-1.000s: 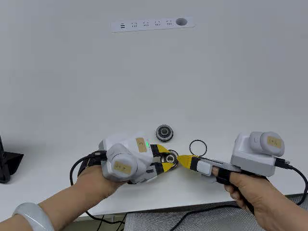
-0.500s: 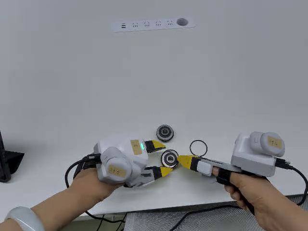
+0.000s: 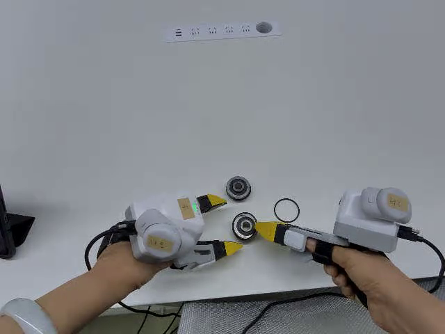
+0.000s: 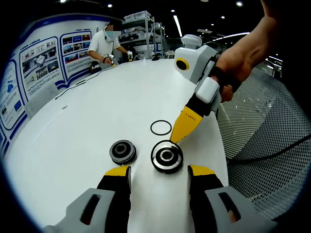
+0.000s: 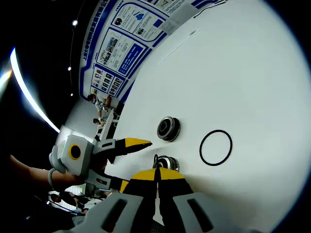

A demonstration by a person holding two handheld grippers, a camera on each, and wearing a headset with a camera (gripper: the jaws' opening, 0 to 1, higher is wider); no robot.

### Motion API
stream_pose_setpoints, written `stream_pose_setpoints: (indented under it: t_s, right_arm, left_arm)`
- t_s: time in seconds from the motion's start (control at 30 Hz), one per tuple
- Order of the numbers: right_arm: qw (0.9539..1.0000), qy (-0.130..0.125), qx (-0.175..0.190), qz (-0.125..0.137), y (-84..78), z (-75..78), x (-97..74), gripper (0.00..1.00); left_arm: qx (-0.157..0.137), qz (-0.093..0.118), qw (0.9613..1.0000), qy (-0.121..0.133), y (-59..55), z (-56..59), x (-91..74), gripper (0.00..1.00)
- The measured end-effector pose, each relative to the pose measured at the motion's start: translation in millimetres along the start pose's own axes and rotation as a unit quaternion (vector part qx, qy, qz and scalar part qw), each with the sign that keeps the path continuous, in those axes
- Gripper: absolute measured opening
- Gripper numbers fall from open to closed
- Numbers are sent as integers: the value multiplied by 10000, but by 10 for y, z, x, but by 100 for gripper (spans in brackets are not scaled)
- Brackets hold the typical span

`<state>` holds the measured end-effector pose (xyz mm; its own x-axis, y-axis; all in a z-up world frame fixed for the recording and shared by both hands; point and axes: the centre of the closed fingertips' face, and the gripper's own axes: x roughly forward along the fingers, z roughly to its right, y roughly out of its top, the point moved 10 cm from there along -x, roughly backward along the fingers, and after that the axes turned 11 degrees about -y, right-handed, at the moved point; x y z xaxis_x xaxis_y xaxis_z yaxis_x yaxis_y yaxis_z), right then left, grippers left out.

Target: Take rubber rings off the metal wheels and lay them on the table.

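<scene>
Two metal wheels lie on the white table [image 3: 104, 139]. The nearer wheel [image 3: 245, 224] [image 4: 166, 156] still wears its black rubber ring and sits just ahead of my open left gripper [image 3: 224, 224] [image 4: 159, 174], clear of both jaws. My right gripper [image 3: 263, 229] [image 5: 156, 175] is shut, its yellow tip touching that wheel's rim [image 5: 166, 161]; I cannot tell whether it pinches the rubber. The farther wheel [image 3: 238, 187] [image 4: 122, 151] [image 5: 168, 128] lies flat by itself. A loose black rubber ring [image 3: 286, 209] [image 4: 161, 128] [image 5: 215, 147] lies flat beside them.
A white power strip [image 3: 221, 31] lies at the table's far side. A black object [image 3: 8, 233] stands at the left edge. Cables [image 3: 104, 240] trail from both grippers over the front edge. A person [image 4: 109, 41] works at the far end.
My left gripper has let go of the nearer wheel, opened wide and drawn back to the left. The wheel stays on the table with the right gripper's tip still against it.
</scene>
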<state>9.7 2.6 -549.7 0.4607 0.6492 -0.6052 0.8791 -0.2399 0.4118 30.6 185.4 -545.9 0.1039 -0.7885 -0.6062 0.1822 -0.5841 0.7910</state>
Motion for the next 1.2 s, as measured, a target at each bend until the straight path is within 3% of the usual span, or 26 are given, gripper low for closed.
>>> stream_pose_setpoints:
  t_s: [0.43,0.7,1.2]
  right_arm:
    - [9999,115,37,47,16,-62,-33,2]
    - [9994,207,194,201,72,-74,-90,2]
    - [9960,-108,588,667,221,197,-309,2]
  left_arm:
    - [-146,11,9998,164,-56,-9,-49,60]
    - [-184,29,9996,202,-83,-17,-67,61]
    - [-234,86,9992,307,-97,-40,-108,63]
